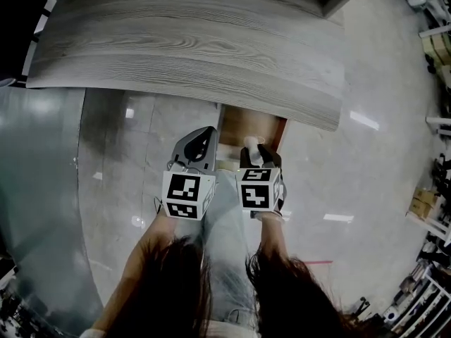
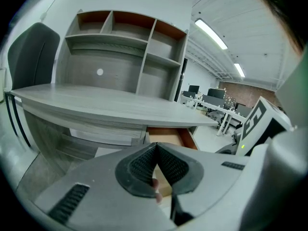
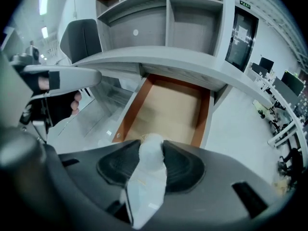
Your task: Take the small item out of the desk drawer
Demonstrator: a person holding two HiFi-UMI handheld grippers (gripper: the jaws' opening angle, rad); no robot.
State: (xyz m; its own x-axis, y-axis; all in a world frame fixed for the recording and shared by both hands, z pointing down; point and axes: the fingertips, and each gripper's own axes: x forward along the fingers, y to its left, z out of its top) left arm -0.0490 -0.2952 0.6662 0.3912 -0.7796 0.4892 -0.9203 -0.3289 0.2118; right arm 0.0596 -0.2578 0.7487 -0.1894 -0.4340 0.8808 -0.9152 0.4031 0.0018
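Notably, in the head view the person's hair (image 1: 176, 287) covers both forearms, and the desk (image 1: 190, 48) edge hides the rear of the open drawer (image 3: 168, 112). The left gripper (image 2: 155, 150) sits near the drawer's left front corner. Its jaws are pressed together with nothing between them, and a fingertip (image 2: 156, 192) shows just below the pads (image 2: 142, 165). The drawer floor is bare wood between orange side walls, with open glossy floor (image 1: 317, 182) on either side. The right gripper (image 3: 152, 150) hangs over the drawer front, with its jaws set wide and clamped on the small item (image 3: 147, 177), a white wrapped piece whose kind cannot be made out. The item fills the gap between the pads, its tip just past them above the drawer, and the rest trails back toward the camera.
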